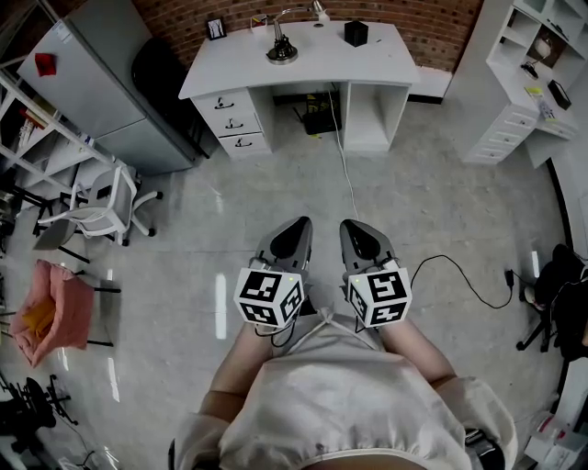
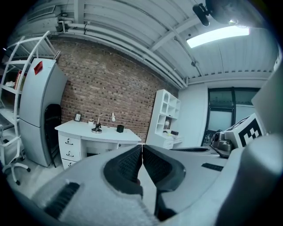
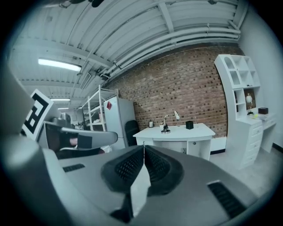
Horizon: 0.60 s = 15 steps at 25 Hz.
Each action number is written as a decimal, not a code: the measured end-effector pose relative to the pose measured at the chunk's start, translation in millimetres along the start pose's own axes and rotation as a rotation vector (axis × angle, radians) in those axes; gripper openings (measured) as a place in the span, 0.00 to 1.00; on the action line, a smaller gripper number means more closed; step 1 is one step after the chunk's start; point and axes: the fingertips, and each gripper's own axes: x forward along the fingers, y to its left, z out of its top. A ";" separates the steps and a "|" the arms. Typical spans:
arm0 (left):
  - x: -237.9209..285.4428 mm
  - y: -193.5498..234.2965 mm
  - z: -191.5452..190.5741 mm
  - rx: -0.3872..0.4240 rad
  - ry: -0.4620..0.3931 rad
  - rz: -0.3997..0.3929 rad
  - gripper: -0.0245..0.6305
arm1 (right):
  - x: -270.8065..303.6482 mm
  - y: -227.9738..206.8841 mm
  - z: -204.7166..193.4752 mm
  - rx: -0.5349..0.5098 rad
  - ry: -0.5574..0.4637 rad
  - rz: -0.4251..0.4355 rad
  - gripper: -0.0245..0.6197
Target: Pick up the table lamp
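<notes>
a red brick wall [image 3: 185, 88] backs a white desk [image 1: 367, 64] with three drawers on a polished grey floor [image 1: 432, 211]. a tall grey cabinet [image 1: 110, 73] and a white office chair [image 1: 101, 197] stand to its left, white shelving [image 3: 239, 88] to its right. a ceiling strip light [image 2: 216, 35] glows.

White bench [image 1: 367, 55], red brick-patterned wall [image 1: 441, 23]
At 12 o'clock, the table lamp [image 1: 282, 52] is silvery grey; at 8 o'clock, pink fabric [image 1: 50, 312].

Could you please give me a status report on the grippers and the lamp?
Left gripper shut, empty; right gripper shut, empty. Silver gooseneck table lamp upright on white desk, far off, untouched. Thin white cable on the floor between.
</notes>
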 end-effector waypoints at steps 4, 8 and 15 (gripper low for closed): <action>12.1 14.4 -3.0 -0.039 0.003 0.004 0.07 | 15.2 -8.2 -8.8 0.010 0.044 -0.011 0.08; 27.3 34.3 -1.6 -0.051 0.015 -0.010 0.07 | 37.8 -12.2 -7.9 0.019 0.064 -0.027 0.08; 62.6 92.7 16.1 -0.087 0.014 -0.022 0.07 | 99.6 -15.2 2.9 0.020 0.096 -0.053 0.08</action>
